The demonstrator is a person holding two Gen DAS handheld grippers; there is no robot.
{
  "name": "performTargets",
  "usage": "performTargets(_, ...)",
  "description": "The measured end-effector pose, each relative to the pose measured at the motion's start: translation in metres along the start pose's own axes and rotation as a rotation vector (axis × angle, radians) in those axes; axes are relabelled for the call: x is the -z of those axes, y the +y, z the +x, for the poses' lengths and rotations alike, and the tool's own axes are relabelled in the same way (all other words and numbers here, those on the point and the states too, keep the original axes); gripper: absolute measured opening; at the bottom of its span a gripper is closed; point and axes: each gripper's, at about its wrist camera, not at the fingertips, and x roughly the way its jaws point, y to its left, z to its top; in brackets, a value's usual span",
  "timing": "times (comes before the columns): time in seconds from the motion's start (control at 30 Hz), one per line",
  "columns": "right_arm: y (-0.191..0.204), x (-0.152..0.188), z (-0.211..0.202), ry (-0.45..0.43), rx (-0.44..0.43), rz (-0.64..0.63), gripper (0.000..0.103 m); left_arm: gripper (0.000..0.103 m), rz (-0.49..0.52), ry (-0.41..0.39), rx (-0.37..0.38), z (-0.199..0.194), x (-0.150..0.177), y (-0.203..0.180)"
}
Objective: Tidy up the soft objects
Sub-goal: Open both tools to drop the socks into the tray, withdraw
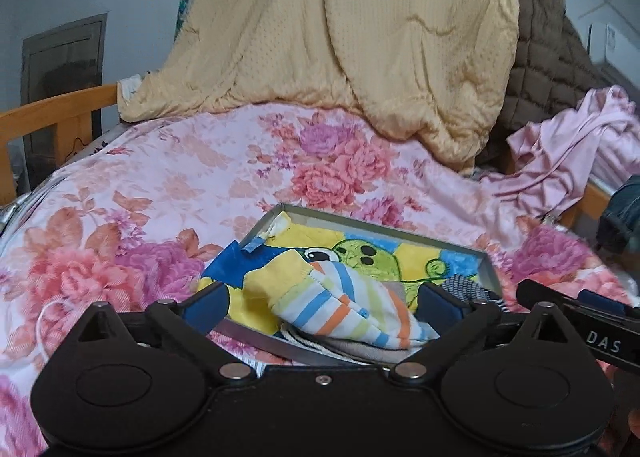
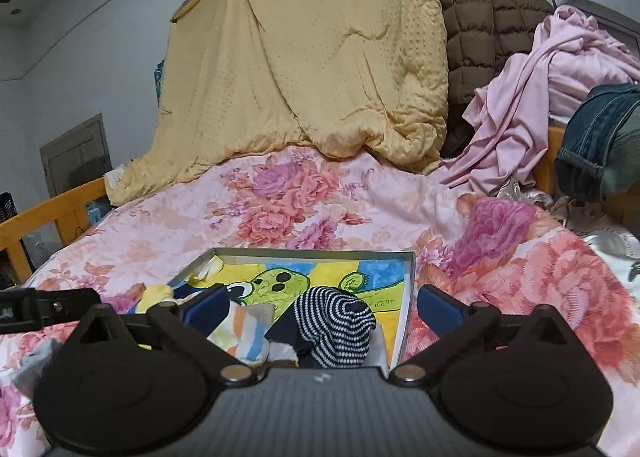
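A shallow grey box (image 1: 384,227) with a cartoon picture on its floor lies on the flowered bedspread (image 1: 160,185). A pastel striped sock (image 1: 340,305) lies in its near part, between the fingers of my open left gripper (image 1: 326,303), not pinched. In the right wrist view the box (image 2: 320,253) holds a black-and-white striped sock (image 2: 340,325) and the pastel sock (image 2: 244,331). My open right gripper (image 2: 320,305) straddles the dark striped sock without closing on it.
A yellow quilt (image 1: 340,37) hangs at the back of the bed. A brown padded coat (image 2: 480,17), pink clothes (image 2: 540,97) and jeans (image 2: 600,137) pile at the right. A wooden bed rail (image 1: 52,113) runs at the left. A grey sock (image 2: 36,365) lies left of the box.
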Motion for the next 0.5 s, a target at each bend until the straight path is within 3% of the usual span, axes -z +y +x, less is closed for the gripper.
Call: performTargets(0.5, 0.037, 0.020, -0.100, -0.095, -0.075, -0.060, 0.103, 0.102, -0.040, -0.091, 0.025, -0.103, 0.039, 0.019)
